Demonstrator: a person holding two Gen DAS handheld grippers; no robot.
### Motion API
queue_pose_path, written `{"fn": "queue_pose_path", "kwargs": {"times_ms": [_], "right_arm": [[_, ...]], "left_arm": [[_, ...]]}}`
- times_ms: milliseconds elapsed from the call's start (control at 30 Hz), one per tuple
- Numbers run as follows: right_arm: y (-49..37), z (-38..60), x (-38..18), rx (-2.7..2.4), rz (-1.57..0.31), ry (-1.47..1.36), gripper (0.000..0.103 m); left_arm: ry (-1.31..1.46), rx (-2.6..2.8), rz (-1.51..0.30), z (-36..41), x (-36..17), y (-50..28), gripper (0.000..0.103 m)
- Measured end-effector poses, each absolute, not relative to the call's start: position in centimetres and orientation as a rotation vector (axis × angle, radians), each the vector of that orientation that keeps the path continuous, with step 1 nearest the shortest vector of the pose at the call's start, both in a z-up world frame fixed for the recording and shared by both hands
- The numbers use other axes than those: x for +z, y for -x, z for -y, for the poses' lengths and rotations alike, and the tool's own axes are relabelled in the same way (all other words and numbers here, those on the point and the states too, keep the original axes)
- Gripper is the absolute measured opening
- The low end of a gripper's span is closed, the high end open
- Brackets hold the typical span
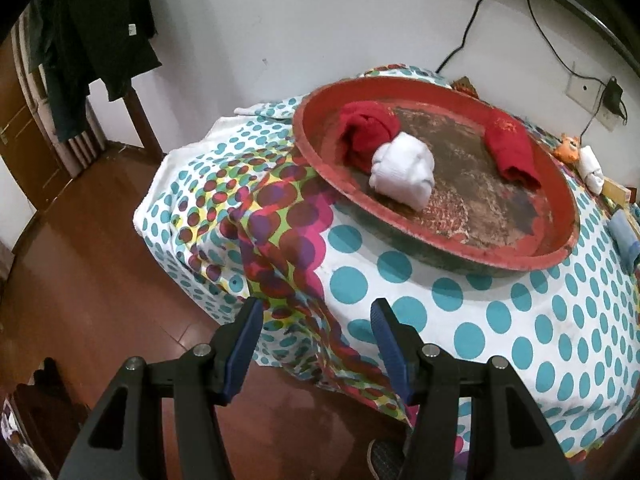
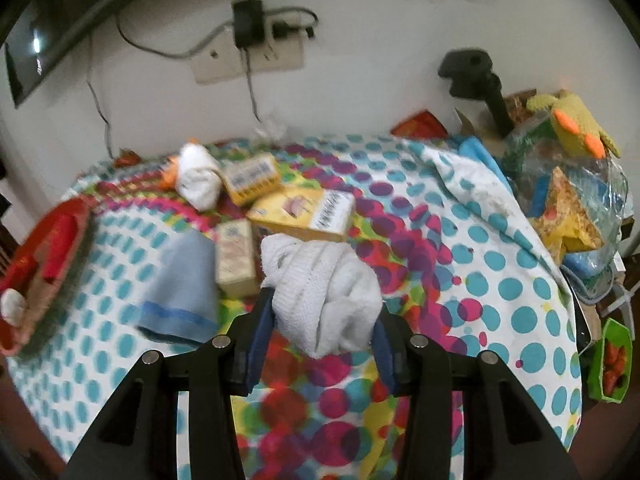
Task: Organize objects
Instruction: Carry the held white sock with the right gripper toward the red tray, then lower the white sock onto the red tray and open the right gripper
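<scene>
Spotted tablecloth (image 2: 500, 288), white sock bundle (image 2: 326, 284) between right gripper (image 2: 320, 332) pads

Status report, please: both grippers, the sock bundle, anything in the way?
Right gripper shut on rolled white sock bundle, lifted off the dotted tablecloth. Left gripper open, empty. Round red tray holds three bundles. Nothing in the way.

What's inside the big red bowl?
Inside the red bowl: two red sock bundles and one white sock bundle. What's underneath the bundles is hidden.
</scene>
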State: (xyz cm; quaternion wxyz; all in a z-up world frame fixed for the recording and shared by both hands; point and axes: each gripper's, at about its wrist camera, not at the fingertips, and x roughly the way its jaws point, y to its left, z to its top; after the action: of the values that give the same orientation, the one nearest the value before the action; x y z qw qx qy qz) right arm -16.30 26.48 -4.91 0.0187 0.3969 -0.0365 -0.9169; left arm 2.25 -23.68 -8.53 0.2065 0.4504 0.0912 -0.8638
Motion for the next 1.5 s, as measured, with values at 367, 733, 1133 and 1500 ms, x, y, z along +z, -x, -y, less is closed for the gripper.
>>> {"fn": "queue_pose_path", "kwargs": {"times_ms": [367,733,1133,1500], "right_arm": [[15.6,-15.7,-1.8,-2.667,-0.034,-1.107,0.043],[14.8,-5.7,-3.0,-2.467,-0.144,-1.103,0.043],[14.6,2.2,-3.2,-2.352,-0.258,-1.077,0.043],[16.0,4.9,-5.1,-2.329,-0.322,-1.144,0.043]], "left_arm": [[-1.276,-2.378,-0.271,24.1,-9.0,-2.1,0.057],[-1.286,-2.354,-0.279,24.7,-9.3,-2.1,0.057],[-1.315,-2.327,-0.293,25.3,-9.8,-1.9,0.057],[-1.312,-2.314,-0.293,25.5,-9.8,-2.0,0.057]]}}
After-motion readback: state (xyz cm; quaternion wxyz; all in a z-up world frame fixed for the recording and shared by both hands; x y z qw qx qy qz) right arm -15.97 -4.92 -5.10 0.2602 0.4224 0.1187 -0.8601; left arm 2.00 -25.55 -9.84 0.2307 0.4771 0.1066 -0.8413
